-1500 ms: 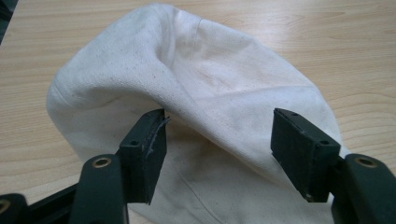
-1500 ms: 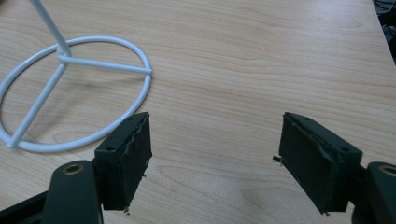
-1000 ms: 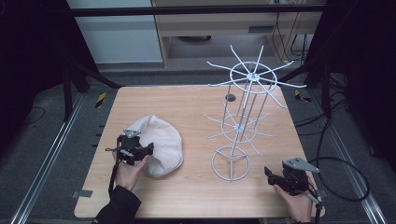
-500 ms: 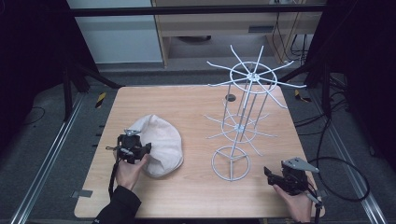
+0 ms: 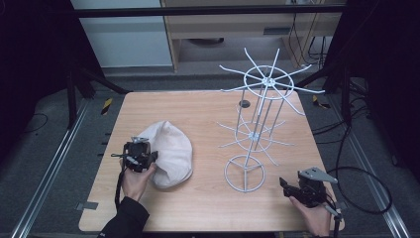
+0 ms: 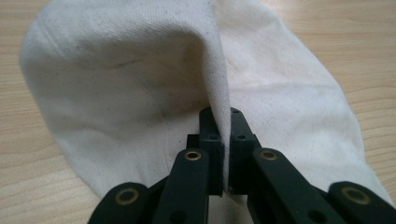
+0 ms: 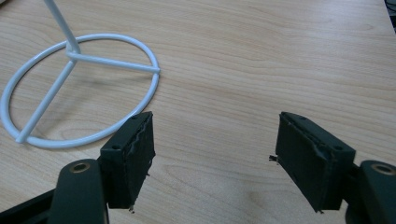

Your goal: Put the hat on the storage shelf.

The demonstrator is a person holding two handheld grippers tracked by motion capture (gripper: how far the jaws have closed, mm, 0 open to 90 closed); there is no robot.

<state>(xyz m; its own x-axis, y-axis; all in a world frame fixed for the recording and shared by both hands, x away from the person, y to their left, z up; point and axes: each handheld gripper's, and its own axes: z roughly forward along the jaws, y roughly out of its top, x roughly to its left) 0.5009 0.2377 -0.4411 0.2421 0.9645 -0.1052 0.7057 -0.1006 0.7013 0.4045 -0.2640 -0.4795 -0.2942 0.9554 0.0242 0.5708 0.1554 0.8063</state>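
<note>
Now my left gripper point(image 6: 223, 154) has just closed its fingers on a fold of the white cap point(image 6: 140, 84) — my right gripper point(image 7: 212, 158) rests with fingers wide beside the wire rack point(image 7: 70, 88) on the surface point(image 7: 257, 56)

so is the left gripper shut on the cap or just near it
Shut on it. The left gripper has just been closing, and its jaws now pinch a raised fold of the cap between them, with no gap showing.

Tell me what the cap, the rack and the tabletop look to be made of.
Cap: off-white woven cloth, likely cotton; visible weave, soft fold pinched in the left gripper.
Rack: thin wire, probably steel, with a smooth white coating.
Tabletop: light wood grain, matte; veneer or laminate, can't tell.
</note>
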